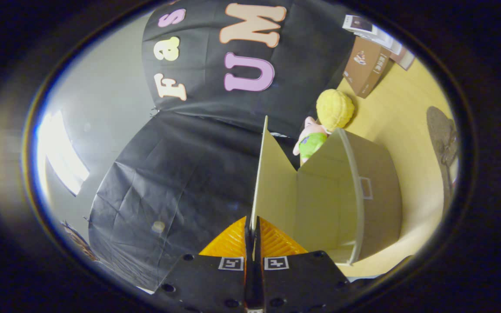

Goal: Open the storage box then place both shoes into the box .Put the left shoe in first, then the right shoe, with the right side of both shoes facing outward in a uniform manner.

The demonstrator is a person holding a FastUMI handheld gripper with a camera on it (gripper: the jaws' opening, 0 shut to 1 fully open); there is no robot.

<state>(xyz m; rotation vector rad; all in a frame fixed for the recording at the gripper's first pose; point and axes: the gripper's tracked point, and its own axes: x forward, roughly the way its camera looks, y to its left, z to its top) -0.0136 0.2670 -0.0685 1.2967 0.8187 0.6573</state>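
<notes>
A beige storage box (379, 191) stands on the wooden table, seen tilted, with its inside (320, 208) showing bare. Its thin lid flap (272, 182) is raised and runs edge-on straight out from my fingers. My gripper (252, 228) is shut on the near edge of that flap, both fingers pressed flat against it. No shoe lies in the part of the box that shows.
A plush toy (320, 134) with a yellow head and a green body sits just behind the box. Farther back on the wooden table (398, 117) lie a brown carton (365, 65) and a dark round mat (442, 134). Black cloth hangs left of the flap.
</notes>
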